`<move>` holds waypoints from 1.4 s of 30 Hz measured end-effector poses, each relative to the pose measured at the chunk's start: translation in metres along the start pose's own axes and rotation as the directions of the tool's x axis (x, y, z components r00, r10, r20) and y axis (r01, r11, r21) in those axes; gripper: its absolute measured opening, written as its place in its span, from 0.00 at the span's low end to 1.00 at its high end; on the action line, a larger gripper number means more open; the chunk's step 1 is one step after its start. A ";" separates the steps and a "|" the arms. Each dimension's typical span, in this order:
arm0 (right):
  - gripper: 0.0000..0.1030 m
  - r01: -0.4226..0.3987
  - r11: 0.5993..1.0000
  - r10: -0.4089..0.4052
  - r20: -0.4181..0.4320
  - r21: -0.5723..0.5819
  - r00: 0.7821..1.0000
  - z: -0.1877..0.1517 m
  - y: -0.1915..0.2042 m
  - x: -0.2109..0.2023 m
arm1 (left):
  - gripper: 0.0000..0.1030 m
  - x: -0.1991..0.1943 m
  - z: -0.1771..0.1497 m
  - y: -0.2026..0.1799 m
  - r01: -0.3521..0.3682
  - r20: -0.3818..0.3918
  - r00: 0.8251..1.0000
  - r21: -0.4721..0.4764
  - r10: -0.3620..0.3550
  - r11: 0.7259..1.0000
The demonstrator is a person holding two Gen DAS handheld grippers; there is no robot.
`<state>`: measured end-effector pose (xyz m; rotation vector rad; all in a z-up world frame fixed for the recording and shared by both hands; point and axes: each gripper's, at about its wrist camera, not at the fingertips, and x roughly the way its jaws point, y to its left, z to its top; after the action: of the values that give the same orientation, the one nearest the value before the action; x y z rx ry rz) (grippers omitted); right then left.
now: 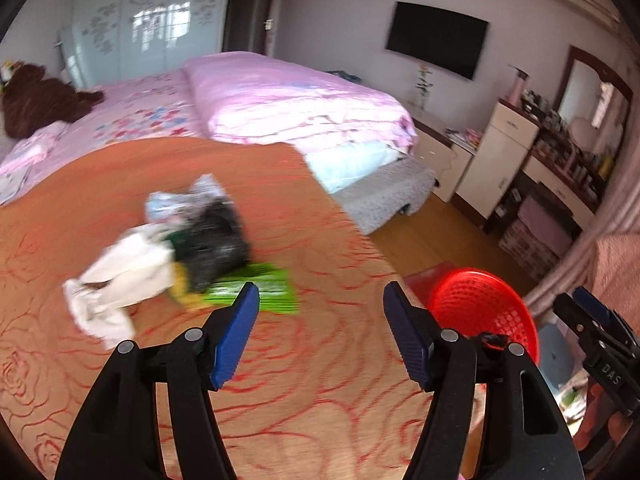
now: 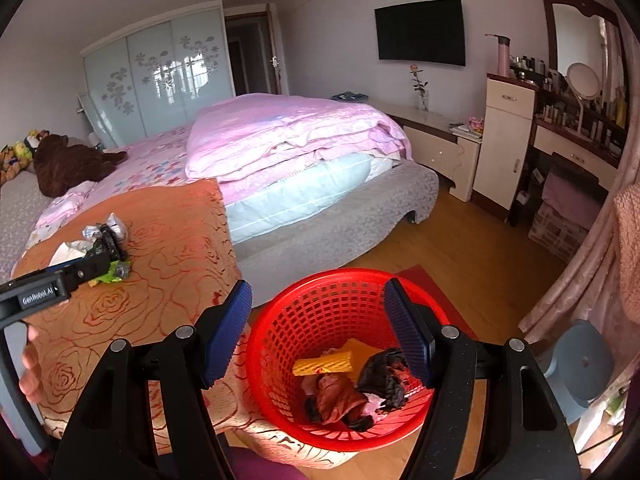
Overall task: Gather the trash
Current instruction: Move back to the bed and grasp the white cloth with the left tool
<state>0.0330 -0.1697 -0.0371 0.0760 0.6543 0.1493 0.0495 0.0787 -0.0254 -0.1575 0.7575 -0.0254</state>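
A pile of trash lies on the orange rose-patterned tablecloth (image 1: pixel 280 380): crumpled white paper (image 1: pixel 120 276), a black bag (image 1: pixel 218 240), a green wrapper (image 1: pixel 260 286) and a pale blue wrapper (image 1: pixel 188 196). My left gripper (image 1: pixel 322 296) is open and empty, just short of the pile's near right side. The red mesh basket (image 2: pixel 280 320) stands on the floor by the table's corner, holding a yellow foam net (image 2: pixel 324 362), a black crumple (image 2: pixel 382 376) and a brownish wrapper (image 2: pixel 336 396). My right gripper (image 2: pixel 318 288) hangs open and empty over the basket.
A bed with a pink quilt (image 2: pixel 288 132) stands behind the table. Right of the basket are a grey-blue stool (image 2: pixel 576 360), a curtain (image 2: pixel 576 280) and a crowded dresser (image 2: pixel 576 140). Wooden floor (image 2: pixel 460 240) runs between bed and dresser, with a red mat (image 2: pixel 424 276).
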 end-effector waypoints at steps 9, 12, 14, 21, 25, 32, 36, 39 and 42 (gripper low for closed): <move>0.64 -0.023 1.000 0.023 -0.018 -0.021 1.000 -0.003 0.013 0.003 | 0.61 -0.020 -0.007 0.075 -0.123 0.013 0.992 -0.113 0.125 0.986; 0.64 -0.028 0.999 0.027 -0.020 -0.021 0.999 -0.004 0.016 0.004 | 0.61 -0.021 -0.013 0.101 -0.150 -0.012 0.989 -0.145 0.149 0.978; 0.64 -0.031 0.999 0.030 -0.025 -0.023 0.999 -0.004 0.017 0.005 | 0.61 -0.017 -0.016 0.115 -0.159 -0.042 0.987 -0.162 0.154 0.974; 0.64 -0.037 0.999 0.036 -0.037 -0.028 0.999 -0.007 0.022 0.007 | 0.62 0.002 -0.019 0.132 -0.161 -0.098 0.984 -0.165 0.147 0.973; 0.64 -0.036 0.999 0.035 -0.039 -0.026 0.999 -0.007 0.022 0.008 | 0.62 0.004 -0.017 0.131 -0.170 -0.084 0.984 -0.154 0.158 0.973; 0.64 -0.041 0.999 0.040 -0.042 -0.020 0.998 -0.008 0.023 0.009 | 0.36 0.006 -0.015 0.137 -0.174 -0.079 0.983 -0.171 0.163 0.970; 0.64 -0.056 0.998 0.054 -0.048 -0.028 0.997 -0.009 0.031 0.012 | 0.29 0.002 -0.016 0.138 -0.172 -0.065 0.984 -0.162 0.163 0.972; 0.64 -0.074 0.996 0.072 -0.057 -0.041 0.996 -0.009 0.039 0.014 | 0.28 -0.006 -0.018 0.138 -0.182 -0.049 0.983 -0.148 0.177 0.972; 0.64 -0.098 0.993 0.094 -0.063 -0.067 0.994 -0.010 0.052 0.016 | 0.28 -0.016 -0.021 0.134 -0.203 -0.029 0.979 -0.122 0.201 0.972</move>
<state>0.0332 -0.1159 -0.0484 0.0360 0.7052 0.2680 0.0186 0.2100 -0.0497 -0.1984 0.7892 0.2146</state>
